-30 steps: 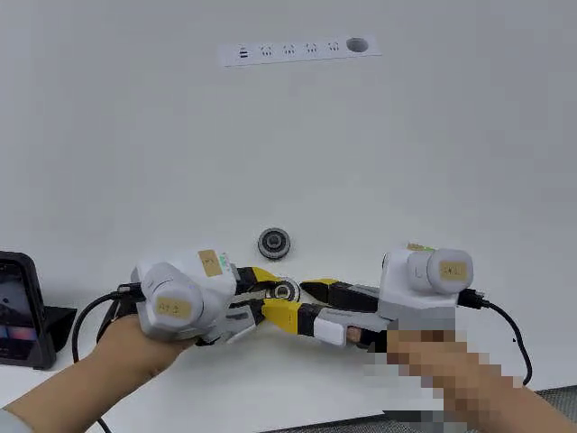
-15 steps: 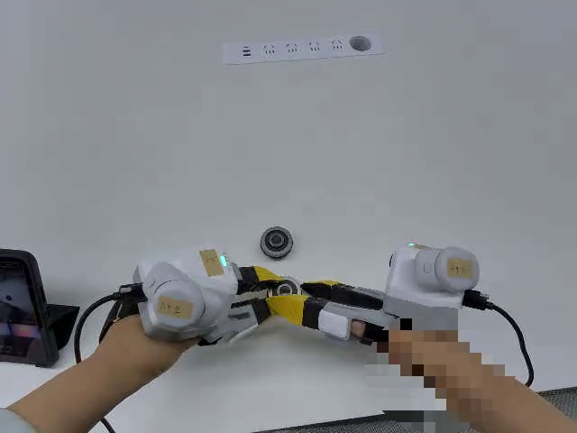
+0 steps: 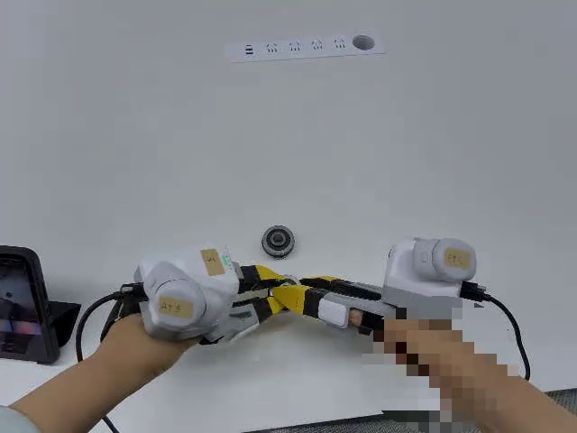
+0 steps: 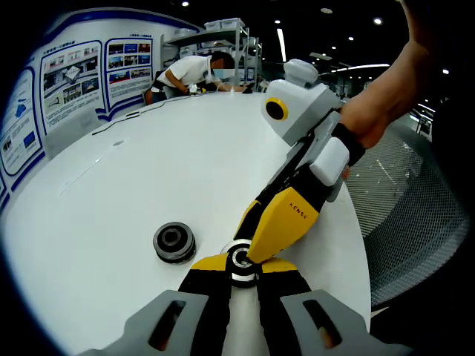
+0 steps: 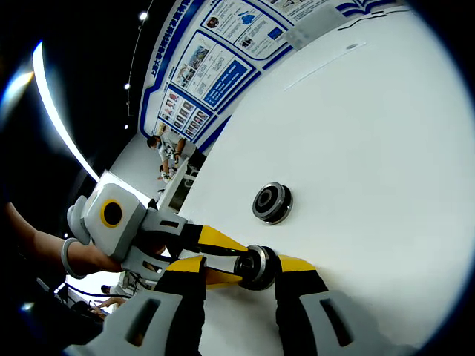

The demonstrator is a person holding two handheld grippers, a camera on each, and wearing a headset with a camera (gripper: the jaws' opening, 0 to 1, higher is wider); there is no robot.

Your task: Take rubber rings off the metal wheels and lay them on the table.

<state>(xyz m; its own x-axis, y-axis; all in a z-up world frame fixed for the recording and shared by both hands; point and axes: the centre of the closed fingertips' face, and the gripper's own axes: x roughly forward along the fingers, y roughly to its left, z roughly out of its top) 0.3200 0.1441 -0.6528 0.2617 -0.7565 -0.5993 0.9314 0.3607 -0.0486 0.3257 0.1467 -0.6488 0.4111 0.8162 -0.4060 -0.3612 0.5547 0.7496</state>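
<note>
Low over the table's front, a small metal wheel [image 4: 240, 259] with a black rubber ring sits between both grippers. My left gripper [image 4: 241, 268] is shut on it from the left [image 3: 270, 290]. My right gripper [image 5: 245, 268] comes in from the right, its yellow fingertips [image 4: 286, 215] pinched on the wheel's rim, where the ring [image 5: 257, 268] lies. In the head view the two sets of jaws cross and hide the wheel. A second wheel [image 3: 278, 240] with its ring on lies flat on the table just beyond [image 4: 174, 242] [image 5: 272, 202].
A white power strip [image 3: 305, 47] lies at the far side of the white table [image 3: 406, 162]. A phone on a stand [image 3: 18, 307] is at the left edge. Black cables trail from both grippers near the front edge.
The right gripper has moved left and its jaws, wide apart a second ago, have come together on the wheel's rim. The left gripper and the loose wheel have stayed put.
</note>
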